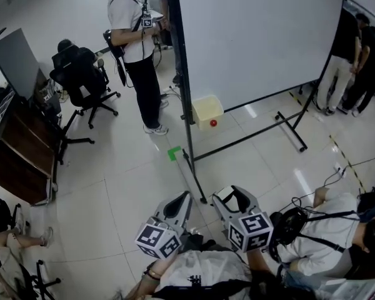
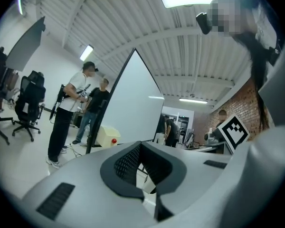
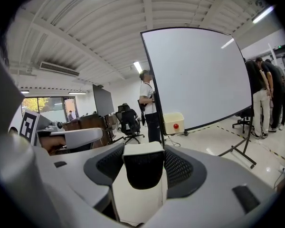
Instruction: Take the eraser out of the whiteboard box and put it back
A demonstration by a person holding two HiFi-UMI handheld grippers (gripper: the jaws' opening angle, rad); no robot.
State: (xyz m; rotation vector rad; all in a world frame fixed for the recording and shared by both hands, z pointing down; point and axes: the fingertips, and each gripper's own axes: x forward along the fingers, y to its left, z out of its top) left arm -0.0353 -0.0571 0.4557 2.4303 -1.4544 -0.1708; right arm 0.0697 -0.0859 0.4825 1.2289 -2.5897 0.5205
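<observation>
A cream whiteboard box (image 1: 207, 112) with a red dot hangs at the bottom left corner of the big whiteboard (image 1: 256, 36). The box also shows in the left gripper view (image 2: 107, 136) and the right gripper view (image 3: 174, 122), some way ahead across the floor. My right gripper (image 1: 234, 197) is low in the head view, shut on the eraser (image 3: 141, 167), a white block with a black felt face. My left gripper (image 1: 182, 200) is beside it on the left. Its fingertips meet and nothing is between them (image 2: 141, 146).
A person in a white shirt (image 1: 134, 42) stands by the whiteboard's left edge, near a black office chair (image 1: 81, 74). The whiteboard's stand legs (image 1: 290, 130) spread over the floor. A person sits on the floor at the right (image 1: 325, 230). A dark desk (image 1: 19, 155) is at the left.
</observation>
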